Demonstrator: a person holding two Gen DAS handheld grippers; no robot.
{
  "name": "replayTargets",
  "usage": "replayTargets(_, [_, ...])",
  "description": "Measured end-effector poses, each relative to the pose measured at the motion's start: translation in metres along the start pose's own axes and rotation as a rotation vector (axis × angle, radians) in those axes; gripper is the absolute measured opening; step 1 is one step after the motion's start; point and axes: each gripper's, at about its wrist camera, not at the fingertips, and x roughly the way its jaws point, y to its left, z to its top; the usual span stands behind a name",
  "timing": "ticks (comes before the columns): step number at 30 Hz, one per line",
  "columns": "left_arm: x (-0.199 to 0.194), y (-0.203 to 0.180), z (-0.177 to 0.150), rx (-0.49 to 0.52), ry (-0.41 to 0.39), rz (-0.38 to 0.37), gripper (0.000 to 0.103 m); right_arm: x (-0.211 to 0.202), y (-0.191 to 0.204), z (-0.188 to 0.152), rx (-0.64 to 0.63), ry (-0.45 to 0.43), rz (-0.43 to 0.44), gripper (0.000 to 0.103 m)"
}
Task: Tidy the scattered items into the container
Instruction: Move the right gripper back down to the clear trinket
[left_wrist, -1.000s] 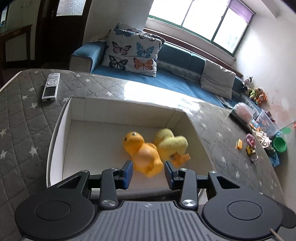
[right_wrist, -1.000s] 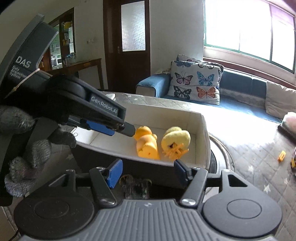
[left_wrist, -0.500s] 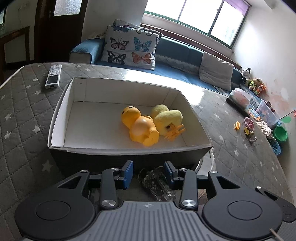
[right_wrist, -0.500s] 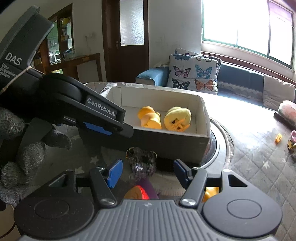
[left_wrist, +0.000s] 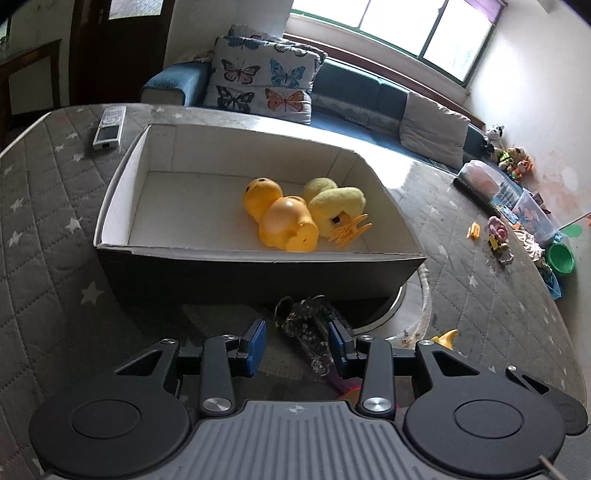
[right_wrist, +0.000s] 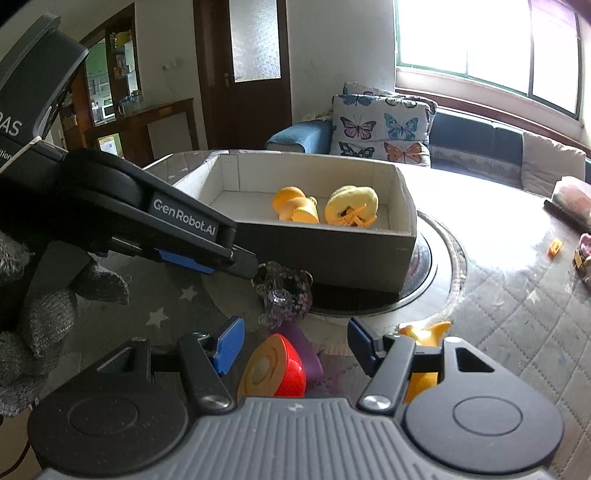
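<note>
A dark box with a white inside holds an orange plastic duck and a yellow plush duck; both also show in the right wrist view. A clear glittery toy lies on the mat in front of the box. My left gripper is open around it, low over the mat. My right gripper is open above a red and orange toy on a purple piece. An orange toy lies by its right finger.
A remote lies on the quilted mat at the far left. Small toys are scattered at the right edge. The box stands on a round turntable. A sofa with butterfly cushions is behind.
Both grippers have pulled back from over the box and dropped toward the mat in front of it. The glittery toy and the red toy have come into view between the fingers.
</note>
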Motion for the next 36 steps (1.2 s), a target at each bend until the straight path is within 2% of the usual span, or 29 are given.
replayTargets(17, [0.031, 0.012, 0.015, -0.074, 0.046, 0.002, 0.040, 0.042, -0.001, 0.014, 0.031, 0.057, 0.033, 0.062])
replayTargets(22, [0.037, 0.015, 0.019, -0.103, 0.047, -0.017, 0.041, 0.059, -0.001, 0.017, 0.040, 0.085, 0.045, 0.061])
replayTargets(28, [0.039, 0.016, 0.020, -0.126, 0.050, -0.032, 0.041, 0.074, -0.003, 0.020, 0.058, 0.108, 0.063, 0.049])
replayTargets(30, [0.039, 0.017, 0.021, -0.134, 0.049, -0.035, 0.041, 0.078, -0.004, 0.020, 0.066, 0.114, 0.065, 0.040])
replayTargets(36, [0.044, 0.019, 0.022, -0.142, 0.048, -0.033, 0.041, 0.078, -0.004, 0.018, 0.068, 0.112, 0.065, 0.038])
